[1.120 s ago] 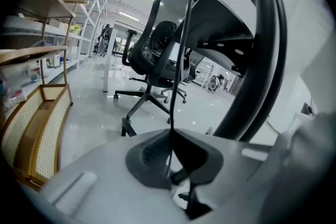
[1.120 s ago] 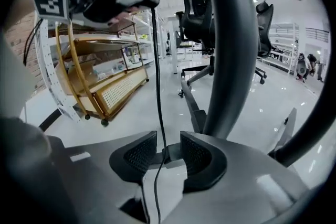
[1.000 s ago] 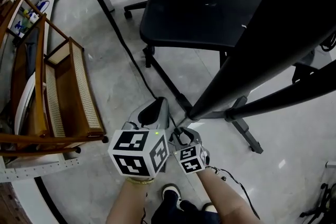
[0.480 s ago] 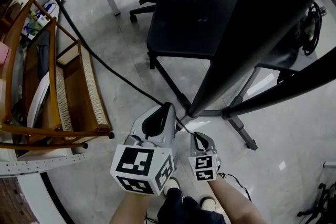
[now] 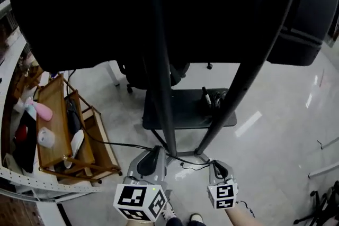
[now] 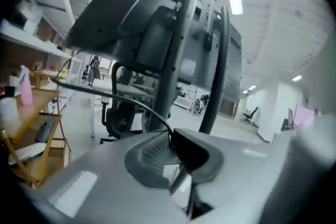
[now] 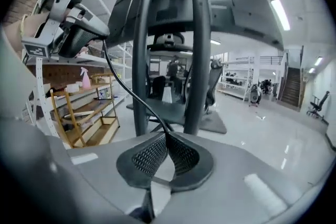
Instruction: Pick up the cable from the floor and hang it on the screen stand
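Note:
A thin black cable [image 5: 183,158] runs from the floor at the left, through my left gripper [image 5: 157,150], and across to my right gripper [image 5: 216,164]. Both hang low in front of the screen stand's two black poles [image 5: 161,87]. In the left gripper view the cable [image 6: 131,102] is pinched between the pads of the left gripper [image 6: 170,139], whose jaws are opening slightly. In the right gripper view the right gripper [image 7: 167,139] is shut on the cable [image 7: 123,86], which rises to the left gripper [image 7: 79,34]. The dark screen [image 5: 132,2] fills the top.
The stand's flat base [image 5: 185,111] carries a small coil of cables [image 5: 212,98]. A wooden rack [image 5: 58,129] holding a pink bottle [image 5: 39,109] stands at the left. An office chair [image 5: 153,74] is behind the poles. A shoe [image 5: 196,218] shows below.
The head view has tilted up from the floor to the screen. The two grippers have moved apart with the cable stretched between them, and the right gripper has closed on it.

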`<state>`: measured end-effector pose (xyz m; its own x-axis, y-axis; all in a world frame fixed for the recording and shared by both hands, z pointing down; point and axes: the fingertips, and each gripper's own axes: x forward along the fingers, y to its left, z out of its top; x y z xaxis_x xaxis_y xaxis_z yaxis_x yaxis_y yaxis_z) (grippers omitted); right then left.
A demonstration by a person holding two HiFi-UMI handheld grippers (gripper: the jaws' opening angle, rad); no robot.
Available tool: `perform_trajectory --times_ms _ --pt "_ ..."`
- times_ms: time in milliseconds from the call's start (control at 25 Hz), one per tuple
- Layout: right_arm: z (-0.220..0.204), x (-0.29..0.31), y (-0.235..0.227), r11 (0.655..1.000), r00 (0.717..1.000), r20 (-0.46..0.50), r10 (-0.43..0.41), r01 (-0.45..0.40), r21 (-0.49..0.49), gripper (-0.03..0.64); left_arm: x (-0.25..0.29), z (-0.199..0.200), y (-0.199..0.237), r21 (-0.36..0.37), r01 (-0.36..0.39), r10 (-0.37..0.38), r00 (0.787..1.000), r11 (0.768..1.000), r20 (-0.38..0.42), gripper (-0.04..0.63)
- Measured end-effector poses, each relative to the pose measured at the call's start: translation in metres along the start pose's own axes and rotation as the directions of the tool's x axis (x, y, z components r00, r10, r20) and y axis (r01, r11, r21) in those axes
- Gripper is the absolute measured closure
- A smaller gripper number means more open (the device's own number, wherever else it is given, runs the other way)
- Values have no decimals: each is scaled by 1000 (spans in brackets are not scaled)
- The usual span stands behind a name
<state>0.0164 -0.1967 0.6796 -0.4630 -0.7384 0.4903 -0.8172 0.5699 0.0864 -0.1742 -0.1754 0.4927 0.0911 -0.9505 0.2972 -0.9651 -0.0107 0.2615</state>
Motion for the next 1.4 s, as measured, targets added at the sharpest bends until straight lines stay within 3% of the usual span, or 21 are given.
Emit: perform_trajectory --times_ms 200,440,600,800,960,1080,1200,1400 --pt "160 -94 -57 995 981 182 -64 76 -60 603 -52 150 -66 16 60 -62 984 998 165 566" --pt "324 -176 -114 985 938 334 -96 137 -101 603 -96 309 -137 100 104 -131 935 990 328 565" --pt "421 -216 -145 968 893 429 -134 210 -136 603 -113 403 -175 191 127 -198 887 973 418 563" --pt "533 -264 -200 945 818 534 -216 313 -97 604 -114 508 -223 270 180 -300 804 946 514 560" --pt "605 -291 -243 916 780 559 -281 391 -85 607 -105 577 -262 346 122 -315 748 930 583 560" --pt "647 -296 -266 893 770 560 -307 436 -110 607 -95 618 -279 350 68 -290 717 934 634 560" --pt "675 -295 -279 879 774 549 -316 456 -138 607 -83 641 -282 325 25 -244 715 945 655 558" --pt "677 -277 -279 875 814 503 -291 439 -204 607 -58 638 -273 341 -114 -137 764 933 631 558"
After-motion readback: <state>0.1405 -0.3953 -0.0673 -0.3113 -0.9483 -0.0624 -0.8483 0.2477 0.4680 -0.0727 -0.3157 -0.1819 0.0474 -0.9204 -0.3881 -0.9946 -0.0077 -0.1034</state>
